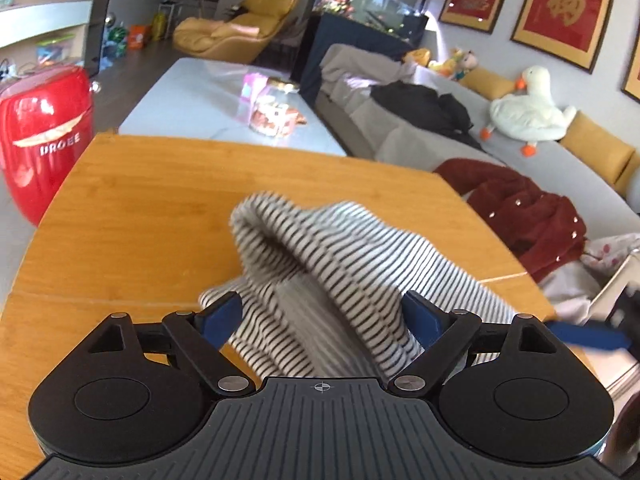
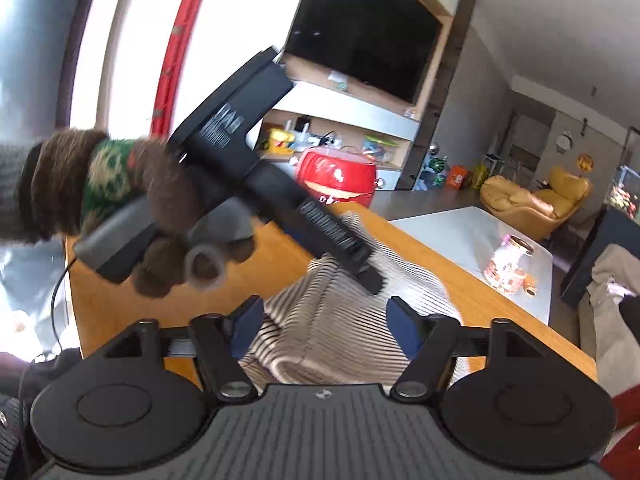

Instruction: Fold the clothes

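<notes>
A black-and-white striped garment [image 1: 320,248] lies bunched in a raised heap on the wooden table [image 1: 140,208]. My left gripper [image 1: 320,306] stands open, with its blue pads on either side of the heap's near end. The picture is blurred there. In the right wrist view the same garment [image 2: 340,320] runs between the wide-apart fingers of my right gripper [image 2: 326,316], which is open. A hand in a brown furry glove [image 2: 160,216] holds the left tool above the cloth. One blue finger of the right tool [image 1: 588,336] shows at the left wrist view's right edge.
A red appliance [image 1: 40,140] stands left of the table. A dark red fuzzy garment [image 1: 520,208] and more clothes lie on the grey sofa [image 1: 420,144] at the right, with a plush goose [image 1: 528,108]. Beyond the table is a white low table [image 1: 192,100] with a jar [image 1: 272,116].
</notes>
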A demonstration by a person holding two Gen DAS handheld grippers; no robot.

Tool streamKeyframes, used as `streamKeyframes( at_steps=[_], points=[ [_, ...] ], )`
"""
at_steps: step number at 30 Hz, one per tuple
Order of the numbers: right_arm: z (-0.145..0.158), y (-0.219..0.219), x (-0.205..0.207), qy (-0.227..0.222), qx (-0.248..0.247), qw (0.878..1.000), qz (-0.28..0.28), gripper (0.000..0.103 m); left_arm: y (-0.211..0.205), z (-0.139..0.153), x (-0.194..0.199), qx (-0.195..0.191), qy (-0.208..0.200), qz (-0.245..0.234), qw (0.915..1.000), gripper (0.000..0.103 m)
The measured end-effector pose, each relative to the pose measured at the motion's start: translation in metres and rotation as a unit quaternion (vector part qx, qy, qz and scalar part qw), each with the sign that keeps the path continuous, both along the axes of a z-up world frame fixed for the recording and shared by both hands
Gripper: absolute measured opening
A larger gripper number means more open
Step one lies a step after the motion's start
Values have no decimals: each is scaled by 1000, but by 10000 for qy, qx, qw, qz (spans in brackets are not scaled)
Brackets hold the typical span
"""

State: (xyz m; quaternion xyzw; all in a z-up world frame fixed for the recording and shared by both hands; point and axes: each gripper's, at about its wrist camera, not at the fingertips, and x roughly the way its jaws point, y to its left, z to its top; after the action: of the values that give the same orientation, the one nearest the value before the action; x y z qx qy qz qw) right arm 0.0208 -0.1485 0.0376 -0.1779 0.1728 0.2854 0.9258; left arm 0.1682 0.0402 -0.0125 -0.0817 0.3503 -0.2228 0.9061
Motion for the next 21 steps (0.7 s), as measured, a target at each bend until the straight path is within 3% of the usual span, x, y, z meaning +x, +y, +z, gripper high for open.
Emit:
streamKeyframes(
  at_steps=[3, 5, 11, 14, 15, 16, 18, 19, 21],
  points=[
    [8, -33, 19, 347, 604, 9963, -499, 82, 11, -9, 0, -317, 190, 48, 9993, 94],
    [4, -52, 40, 744, 1008, 9881, -890, 82, 13, -9, -2, -291, 150, 41, 9995, 94],
    [-45, -91, 73, 2355, 2329, 9347, -1291, 85, 15, -8, -1, -246, 126, 3, 9996, 94],
    [-58, -92, 73, 2723, 2640, 9174, -1209, 81, 17, -9, 0, -276, 127, -2, 9995, 95],
    [-57, -89, 71, 2670, 2593, 9205, -1185, 69, 17, -10, 0, -285, 123, -4, 9995, 94],
    [-49, -83, 64, 2361, 2333, 9363, -1150, 56, 18, -9, 0, -278, 111, 3, 9996, 94],
    [-31, -53, 51, 1492, 1483, 9736, -890, 52, 23, -3, -4, -215, -4, 55, 9998, 94],
    [-27, -40, 42, 1154, 1024, 9850, -771, 52, 28, 3, -8, -190, -118, 103, 9997, 93],
    [-26, -17, 26, 582, 272, 9960, -615, 52, 38, 19, -17, -187, -419, 293, 9985, 94]
  ],
)
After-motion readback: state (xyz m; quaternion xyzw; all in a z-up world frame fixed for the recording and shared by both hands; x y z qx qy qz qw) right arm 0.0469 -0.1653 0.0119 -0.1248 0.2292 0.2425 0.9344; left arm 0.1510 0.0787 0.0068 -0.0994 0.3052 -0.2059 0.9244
